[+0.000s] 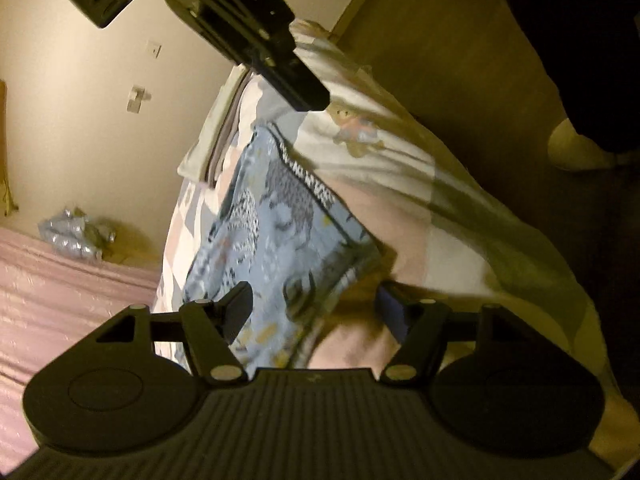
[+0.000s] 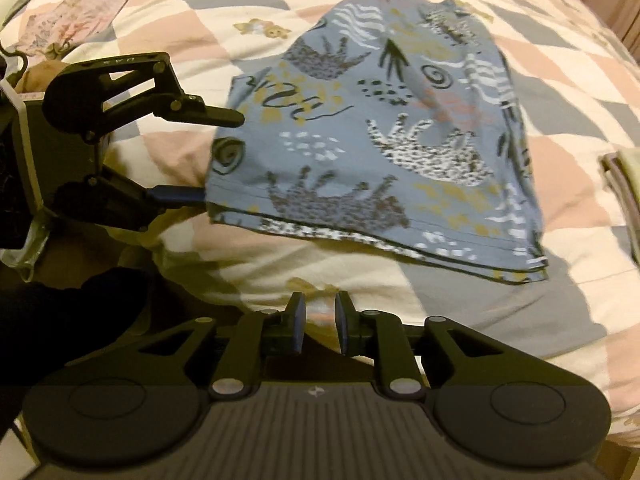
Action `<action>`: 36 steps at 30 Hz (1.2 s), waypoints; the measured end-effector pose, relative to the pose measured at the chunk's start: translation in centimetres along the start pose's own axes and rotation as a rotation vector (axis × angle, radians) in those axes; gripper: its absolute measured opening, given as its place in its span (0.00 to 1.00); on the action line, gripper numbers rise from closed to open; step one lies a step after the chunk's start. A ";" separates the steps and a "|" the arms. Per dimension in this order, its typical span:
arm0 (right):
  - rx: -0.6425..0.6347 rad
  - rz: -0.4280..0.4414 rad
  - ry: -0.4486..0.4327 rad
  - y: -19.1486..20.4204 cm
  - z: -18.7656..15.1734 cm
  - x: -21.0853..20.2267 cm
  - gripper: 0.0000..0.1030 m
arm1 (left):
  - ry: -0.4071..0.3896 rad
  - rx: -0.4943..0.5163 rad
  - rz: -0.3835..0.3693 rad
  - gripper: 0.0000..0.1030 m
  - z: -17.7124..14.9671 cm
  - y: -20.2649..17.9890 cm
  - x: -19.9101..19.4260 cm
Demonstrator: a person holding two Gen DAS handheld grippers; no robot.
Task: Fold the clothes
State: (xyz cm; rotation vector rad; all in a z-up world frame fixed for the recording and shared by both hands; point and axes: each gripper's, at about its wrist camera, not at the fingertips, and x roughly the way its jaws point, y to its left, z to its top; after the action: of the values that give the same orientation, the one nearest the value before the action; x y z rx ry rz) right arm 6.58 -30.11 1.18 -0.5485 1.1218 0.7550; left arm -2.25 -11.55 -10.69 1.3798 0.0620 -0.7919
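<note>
— Where the right wrist view is read from its left edge, what is met first?

— A small pink patterned cloth (image 2: 76,20) is seen at the far corner of the checked quilt (image 2: 580,128); nearer, the left gripper (image 2: 218,156) is held wide apart at the edge of the blue animal-print garment (image 2: 380,152).

— And the garment itself?

— It is laid folded in layers on the quilt, its hem edges stacked. A folded pile (image 2: 622,200) is cut off at the right.

— The right gripper (image 2: 320,322)?

— Its pads are kept slightly parted over the quilt, with nothing held
</note>
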 end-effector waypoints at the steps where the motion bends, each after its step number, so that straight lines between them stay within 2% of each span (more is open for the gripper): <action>1: -0.007 -0.009 -0.006 -0.3 -0.2 -0.1 0.19 | 0.001 -0.008 -0.007 0.64 0.2 0.3 0.4; 3: -0.050 -0.044 -0.020 -0.9 -0.3 0.0 0.20 | 0.021 -0.067 -0.024 0.53 0.7 1.5 1.3; 5: -0.114 -0.098 -0.030 -1.5 -0.5 0.2 0.27 | 0.052 -0.137 -0.044 0.11 1.3 2.9 2.2; 6: -0.148 -0.123 -0.038 -1.8 -0.6 0.2 0.30 | 0.086 -0.207 -0.058 0.07 1.5 4.0 2.7; 8: -0.214 -0.145 -0.060 -2.4 -0.7 0.4 0.38 | 0.128 -0.354 -0.097 0.06 1.5 6.2 3.2; 9: -0.252 -0.147 -0.075 -2.6 -0.6 0.4 0.40 | 0.147 -0.427 -0.110 0.05 1.5 7.3 3.4; 12: -0.396 -0.131 -0.131 -2.6 -0.5 0.8 0.43 | 0.172 -0.567 -0.135 0.05 1.3 9.6 3.5; 16: -0.504 -0.132 -0.191 -3.6 -0.9 1.8 0.50 | 0.201 -0.704 -0.165 0.05 1.0 11.6 3.7; 21: -0.623 -0.138 -0.262 -5.2 -1.4 3.0 0.49 | 0.248 -0.793 -0.170 0.05 1.2 13.6 3.5; 27: -0.766 -0.145 -0.349 -7.0 -2.1 4.6 0.29 | 0.337 -0.884 -0.149 0.05 1.2 14.6 3.0; 31: -0.878 -0.178 -0.372 -10.0 -3.0 5.5 0.29 | 0.390 -0.940 -0.128 0.05 1.5 14.7 3.0; 36: -1.024 -0.201 -0.398 -12.9 -3.9 6.2 0.25 | 0.432 -0.949 -0.103 0.05 1.8 14.1 3.3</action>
State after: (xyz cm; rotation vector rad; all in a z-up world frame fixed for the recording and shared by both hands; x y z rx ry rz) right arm 15.70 -39.58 -5.73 -1.2734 0.2332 1.1804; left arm 7.04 -14.97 0.10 0.6106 0.7541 -0.4235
